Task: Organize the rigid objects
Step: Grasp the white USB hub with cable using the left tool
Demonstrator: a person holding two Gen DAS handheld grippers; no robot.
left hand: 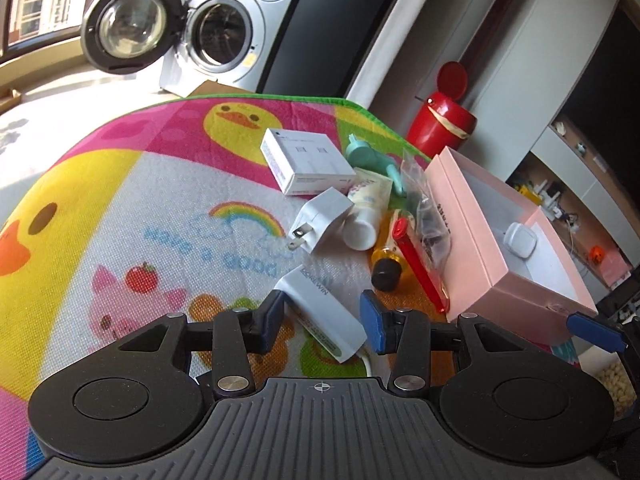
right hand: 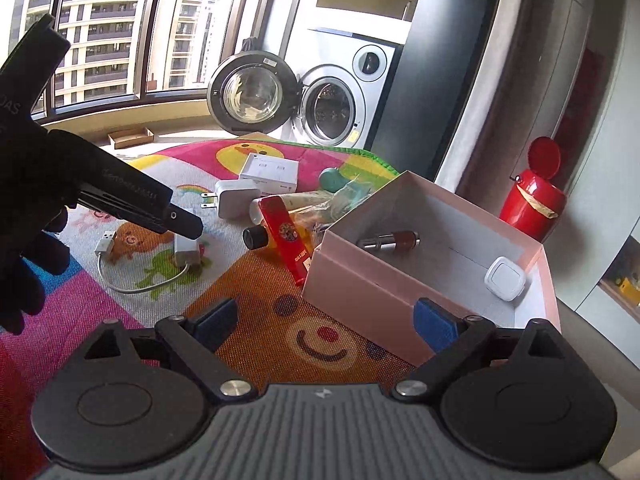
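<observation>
**Charger brick between my left pads, box beside my right**

My left gripper [left hand: 322, 322] stands part-open, its blue rubber pads either side of a smooth white rectangular charger brick [left hand: 320, 312] lying on the woven play mat [left hand: 120, 200]; I cannot tell whether the pads touch it. From the right wrist view my left gripper's black fingers hide most of that brick, and only its cable [right hand: 132, 280] with a USB plug shows. My right gripper [right hand: 326, 320] is spread wide and holds nothing, its right pad just beside the matte pink cardboard box [right hand: 360, 284].

Inside the box lie a rounded white square case [right hand: 505, 278] and a metal-and-maroon cylinder [right hand: 390, 240]. Against the box's outer wall leans a glossy red flat case [right hand: 286, 240], with a black-capped amber bottle [left hand: 386, 268] partly under it. A crinkled clear bag [left hand: 424, 216] blurs its contents. Further off: a white wall plug [left hand: 320, 220], a cream tube [left hand: 366, 212], a mint plastic item [left hand: 366, 156] half hidden, a flat white carton [left hand: 304, 164]. Beyond the mat stand a shiny red flip-lid bin [left hand: 440, 120] and a washing machine [left hand: 224, 36], door open.
</observation>
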